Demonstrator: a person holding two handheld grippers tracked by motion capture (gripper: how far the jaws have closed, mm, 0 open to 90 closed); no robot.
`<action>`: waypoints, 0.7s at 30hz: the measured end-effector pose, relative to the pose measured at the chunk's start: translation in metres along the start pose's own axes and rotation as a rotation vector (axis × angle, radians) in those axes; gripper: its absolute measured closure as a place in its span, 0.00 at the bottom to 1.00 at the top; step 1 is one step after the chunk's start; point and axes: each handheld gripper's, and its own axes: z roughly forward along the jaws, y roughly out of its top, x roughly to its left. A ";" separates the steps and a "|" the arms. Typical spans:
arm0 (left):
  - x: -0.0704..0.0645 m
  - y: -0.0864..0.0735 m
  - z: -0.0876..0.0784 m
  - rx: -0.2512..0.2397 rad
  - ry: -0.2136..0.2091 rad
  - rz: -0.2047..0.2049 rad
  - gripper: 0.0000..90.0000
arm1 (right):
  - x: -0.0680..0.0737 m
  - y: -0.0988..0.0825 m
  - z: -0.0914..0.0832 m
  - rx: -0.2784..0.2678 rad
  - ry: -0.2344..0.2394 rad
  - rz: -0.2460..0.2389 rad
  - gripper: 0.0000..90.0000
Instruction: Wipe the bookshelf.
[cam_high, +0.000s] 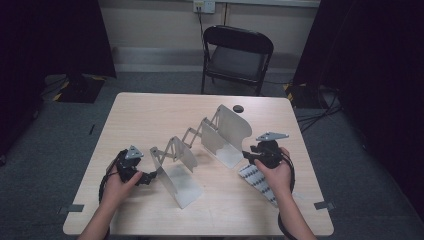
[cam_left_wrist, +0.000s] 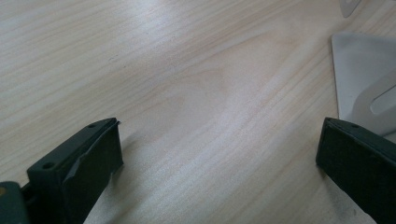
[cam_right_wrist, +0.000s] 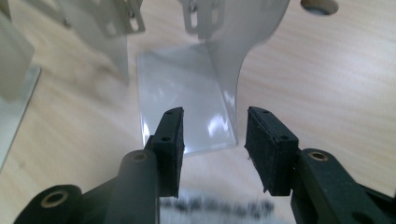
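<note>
An extendable metal book rack (cam_high: 187, 142) stands across the middle of the table: two L-shaped end plates joined by a scissor link. My left gripper (cam_high: 151, 177) lies by the left end plate (cam_high: 172, 172), held in a hand. Its jaws are wide open over bare wood (cam_left_wrist: 219, 135), and the plate's base (cam_left_wrist: 364, 70) lies just past the right jaw. My right gripper (cam_high: 245, 156) points at the right end plate (cam_high: 227, 132). It is open with nothing between the pads (cam_right_wrist: 214, 126), and the plate's base (cam_right_wrist: 187, 93) lies just ahead.
A black-and-white patterned sheet (cam_high: 257, 182) lies under the right hand, and is blurred below the jaws as the patterned sheet (cam_right_wrist: 215, 207). A cable hole (cam_high: 238, 108) sits near the table's far edge. A black folding chair (cam_high: 237, 55) stands beyond the table.
</note>
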 end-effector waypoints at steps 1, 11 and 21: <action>0.000 0.000 0.000 0.000 0.000 0.000 0.00 | -0.001 0.004 0.001 -0.005 0.000 0.004 0.65; 0.000 0.000 0.000 0.000 -0.001 0.003 0.00 | -0.006 0.032 0.007 -0.018 -0.019 0.003 0.66; 0.000 0.000 0.000 0.000 -0.001 0.002 0.00 | -0.007 0.038 0.022 -0.007 -0.005 0.017 0.74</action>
